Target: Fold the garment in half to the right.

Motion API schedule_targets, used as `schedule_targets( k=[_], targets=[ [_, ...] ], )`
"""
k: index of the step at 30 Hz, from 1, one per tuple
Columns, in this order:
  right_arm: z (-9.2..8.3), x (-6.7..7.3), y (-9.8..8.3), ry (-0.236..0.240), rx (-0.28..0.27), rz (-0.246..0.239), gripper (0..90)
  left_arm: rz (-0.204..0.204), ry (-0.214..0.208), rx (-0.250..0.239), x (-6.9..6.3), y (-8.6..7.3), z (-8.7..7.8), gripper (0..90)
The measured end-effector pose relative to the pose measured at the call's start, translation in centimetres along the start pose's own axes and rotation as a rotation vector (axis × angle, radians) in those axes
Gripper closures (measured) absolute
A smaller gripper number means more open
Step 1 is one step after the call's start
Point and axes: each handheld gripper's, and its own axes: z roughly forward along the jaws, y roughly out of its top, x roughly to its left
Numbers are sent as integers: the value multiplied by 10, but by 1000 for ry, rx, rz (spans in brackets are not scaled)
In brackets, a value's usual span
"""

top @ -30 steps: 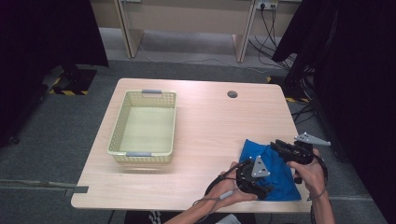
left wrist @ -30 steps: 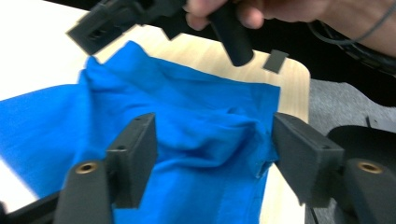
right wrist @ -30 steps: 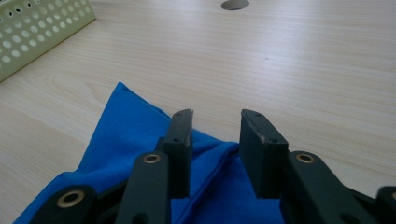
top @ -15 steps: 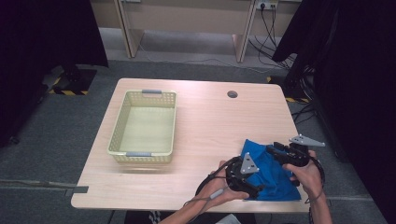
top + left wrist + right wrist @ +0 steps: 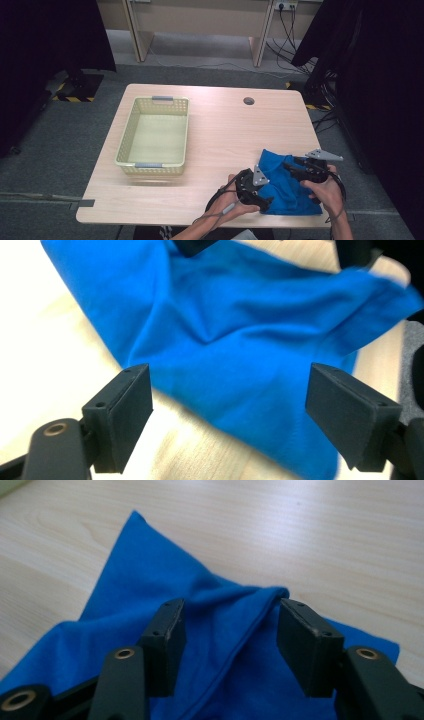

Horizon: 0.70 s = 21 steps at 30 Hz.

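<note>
A: Blue cloth (image 5: 287,187) lying crumpled at the lower right of the high view, on the near right part of the wooden table (image 5: 225,130), close to the front edge.

B: Agreed. Left gripper (image 5: 265,202) seen at the cloth's left edge, low in that frame, held in the person's left hand (image 5: 235,200). From the left gripper view: jaws spread wide, cloth (image 5: 240,345) spanning the gap across the middle and upper frame, neither pad pressing on it. Just been opening a little further.

A: Right gripper (image 5: 290,167) over the cloth's upper right part in the high view, gripped by the right hand (image 5: 325,187). From the right gripper view: jaws parted, a raised fold of cloth (image 5: 230,615) standing between them at frame centre. Just been opening, too.

B: Touching the fold, or clear of it?

A: Hard to say for the left pad (image 5: 170,630); possibly brushing the fabric. Clear gap at the right one, so no grip there.

B: Elsewhere: pale yellow basket (image 5: 127,145) at centre left of the high view, well apart from the cloth. Small round hole (image 5: 248,101) in the tabletop near the far edge, upper middle.
</note>
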Motion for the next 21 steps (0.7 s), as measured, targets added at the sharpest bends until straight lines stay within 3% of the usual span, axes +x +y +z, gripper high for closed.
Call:
schedule_targets(
  k=[7,10,14,21],
  targets=[
    [13,1,-8,-26,77,-2,417,12,37,49,1,-9,14,166],
    [18,3,-10,-25,88,1,420,-9,27,48,4,-11,14,163],
    [25,8,-6,-23,96,-14,422,7,41,56,8,-15,7,175],
    [41,27,4,4,99,-35,425,-38,82,47,31,-34,-17,178]
  ],
)
